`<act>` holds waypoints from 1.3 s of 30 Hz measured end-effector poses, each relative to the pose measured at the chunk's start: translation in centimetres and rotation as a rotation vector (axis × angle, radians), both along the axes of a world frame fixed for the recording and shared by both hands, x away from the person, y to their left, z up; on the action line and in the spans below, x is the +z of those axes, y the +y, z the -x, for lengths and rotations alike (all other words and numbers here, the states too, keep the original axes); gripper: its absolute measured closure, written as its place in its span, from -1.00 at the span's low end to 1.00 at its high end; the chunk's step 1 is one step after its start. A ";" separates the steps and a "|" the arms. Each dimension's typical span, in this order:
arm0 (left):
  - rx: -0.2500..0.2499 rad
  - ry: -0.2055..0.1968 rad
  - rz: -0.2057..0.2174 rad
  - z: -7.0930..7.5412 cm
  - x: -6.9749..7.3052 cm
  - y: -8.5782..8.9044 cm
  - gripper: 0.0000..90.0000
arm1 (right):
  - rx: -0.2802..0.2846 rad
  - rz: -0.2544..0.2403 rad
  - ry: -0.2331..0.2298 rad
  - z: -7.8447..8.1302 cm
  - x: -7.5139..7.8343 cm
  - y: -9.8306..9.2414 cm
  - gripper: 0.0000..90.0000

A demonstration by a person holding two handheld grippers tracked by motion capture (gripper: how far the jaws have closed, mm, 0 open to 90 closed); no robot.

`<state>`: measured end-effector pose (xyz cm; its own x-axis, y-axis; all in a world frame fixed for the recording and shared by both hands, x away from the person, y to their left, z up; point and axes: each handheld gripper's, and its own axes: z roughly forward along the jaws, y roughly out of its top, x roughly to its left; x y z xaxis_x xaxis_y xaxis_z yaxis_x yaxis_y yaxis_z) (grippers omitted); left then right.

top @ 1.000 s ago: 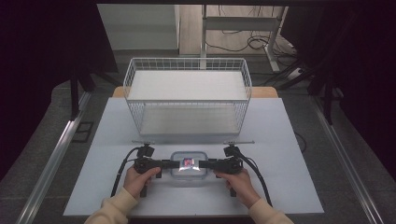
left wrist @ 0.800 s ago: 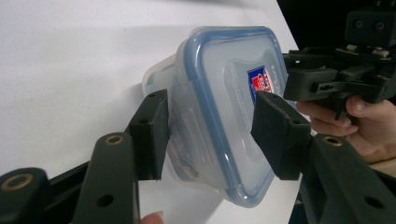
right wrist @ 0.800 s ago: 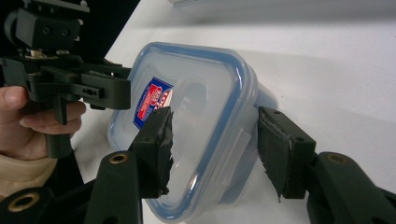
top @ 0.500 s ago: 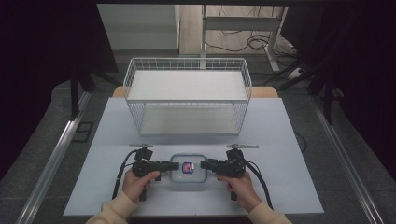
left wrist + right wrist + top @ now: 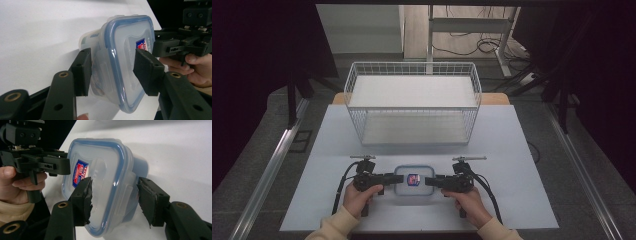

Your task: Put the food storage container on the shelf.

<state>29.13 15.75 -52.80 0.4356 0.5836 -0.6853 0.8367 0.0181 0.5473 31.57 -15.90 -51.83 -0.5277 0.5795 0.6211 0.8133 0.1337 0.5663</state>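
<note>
My left gripper (image 5: 388, 178) and my right gripper (image 5: 430, 182) sit at the near edge of the white table (image 5: 522, 165), one at each end of a clear plastic container (image 5: 413, 179) with a blue-rimmed lid (image 5: 130, 45). In the left gripper view my jaws stand wide apart, straddling the container's side latch (image 5: 103, 67); I cannot tell whether they touch it. In the right gripper view my jaws likewise gape around the opposite end, one pad over the lid, the other beside the wall. A red-and-blue label (image 5: 80, 173) marks the lid. My hands (image 5: 362, 197) hold both tools from below. Farther back stands a white wire basket (image 5: 412, 102), well apart from the container.
</note>
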 end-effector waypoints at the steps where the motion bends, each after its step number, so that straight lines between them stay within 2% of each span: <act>1: 0.001 0.006 0.003 0.0 -0.1 0.1 0.11 | 0.015 -0.001 0.032 -0.1 -0.2 0.0 -0.06; 2: 0.001 0.012 -0.003 0.0 -0.2 0.1 0.10 | 0.027 0.005 0.050 -0.2 -0.4 0.1 -0.11; 3: 0.007 0.020 0.010 0.1 -0.4 0.2 0.09 | 0.031 0.002 0.073 -0.1 -0.7 0.2 -0.11; 4: 0.005 0.027 0.021 0.1 -0.4 0.3 0.10 | 0.026 -0.009 0.077 0.0 -0.8 0.1 -0.06; 6: -0.003 0.004 -0.001 0.3 -0.1 0.2 0.11 | 0.024 -0.038 0.110 -0.3 -0.8 -0.4 0.04; 9: -0.004 -0.003 -0.003 0.4 -0.1 0.2 0.11 | 0.024 -0.058 0.112 -0.3 -0.8 -0.6 0.06; 15: -0.009 -0.011 -0.007 0.4 0.0 0.2 0.11 | 0.021 -0.062 0.114 -0.4 -0.8 -0.7 0.07; 17: -0.009 -0.001 0.018 0.4 -0.1 0.4 0.15 | 0.000 -0.073 0.119 -0.4 -0.9 -0.7 0.04; 23: -0.008 0.007 0.020 0.3 -0.2 0.4 0.15 | -0.013 -0.087 0.129 -0.7 -1.0 -0.7 0.03; 25: -0.007 0.012 0.019 0.3 -0.3 0.4 0.14 | -0.015 -0.091 0.126 -0.7 -1.0 -0.7 0.10; 27: -0.006 0.004 0.011 0.4 -0.1 0.3 0.14 | -0.012 -0.099 0.147 -0.7 -0.9 -1.0 0.14; 39: 0.000 -0.019 -0.004 0.8 0.3 0.3 0.15 | -0.040 -0.112 0.151 -0.1 -0.6 -1.0 0.20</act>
